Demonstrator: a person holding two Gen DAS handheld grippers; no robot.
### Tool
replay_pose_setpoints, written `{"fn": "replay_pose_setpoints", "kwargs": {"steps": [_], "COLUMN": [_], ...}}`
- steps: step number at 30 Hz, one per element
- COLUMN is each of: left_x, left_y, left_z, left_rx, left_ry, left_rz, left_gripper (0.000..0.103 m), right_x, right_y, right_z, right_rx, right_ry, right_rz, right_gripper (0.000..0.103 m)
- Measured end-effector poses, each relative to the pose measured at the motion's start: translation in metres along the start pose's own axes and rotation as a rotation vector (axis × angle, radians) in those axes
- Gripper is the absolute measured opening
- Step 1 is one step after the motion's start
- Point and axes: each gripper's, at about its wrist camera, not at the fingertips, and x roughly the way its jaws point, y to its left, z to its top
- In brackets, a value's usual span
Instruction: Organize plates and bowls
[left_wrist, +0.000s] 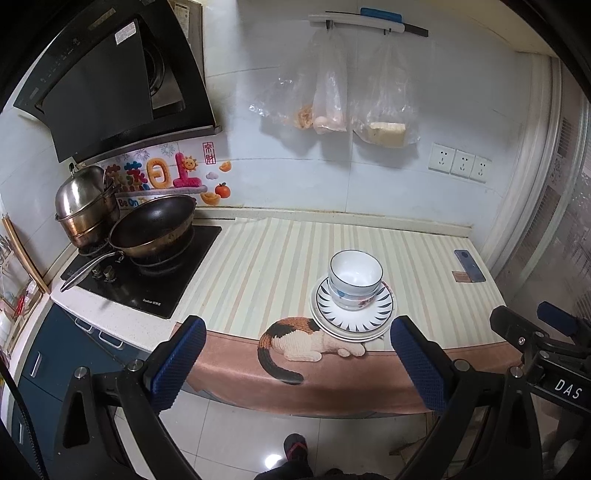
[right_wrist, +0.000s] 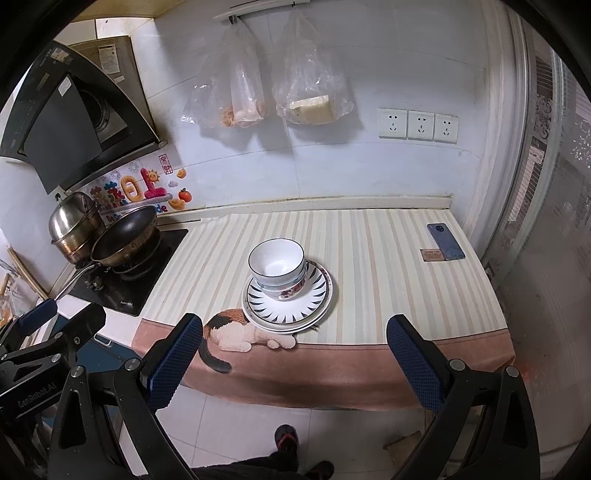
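White bowls (left_wrist: 355, 278) (right_wrist: 277, 266) with dark rims are nested in a stack, a flower-patterned one at the bottom. They stand on stacked plates (left_wrist: 365, 320) (right_wrist: 295, 312), the top one white with dark blue rays. The pile sits near the front edge of the striped counter mat (left_wrist: 266, 266) (right_wrist: 376, 280). My left gripper (left_wrist: 297, 332) is open and empty, held off the counter's front edge. My right gripper (right_wrist: 294, 328) is open and empty, also back from the edge. The right gripper's body shows at the right of the left wrist view (left_wrist: 546, 343).
A dark wok (left_wrist: 153, 227) (right_wrist: 123, 236) and a steel pot (left_wrist: 83, 205) (right_wrist: 72, 225) sit on the stove at the left. A phone (left_wrist: 469, 266) (right_wrist: 445, 242) and a small card (right_wrist: 431, 254) lie at the counter's right. Plastic bags (left_wrist: 332, 107) (right_wrist: 310, 96) hang on the wall.
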Motion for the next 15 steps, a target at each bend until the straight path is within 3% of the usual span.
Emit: {"fn": "replay_pose_setpoints", "kwargs": {"steps": [15], "left_x": [-0.0016], "left_y": [0.0002], "left_z": [0.0003], "left_rx": [-0.004], "left_ry": [0.0], "left_rz": [0.003], "left_gripper": [0.102], "right_x": [-0.0033], "right_y": [0.0018], "right_z": [-0.0025], "right_rx": [0.005], "right_ry": [0.001], "right_rz": [-0.001], "right_gripper": [0.102]}}
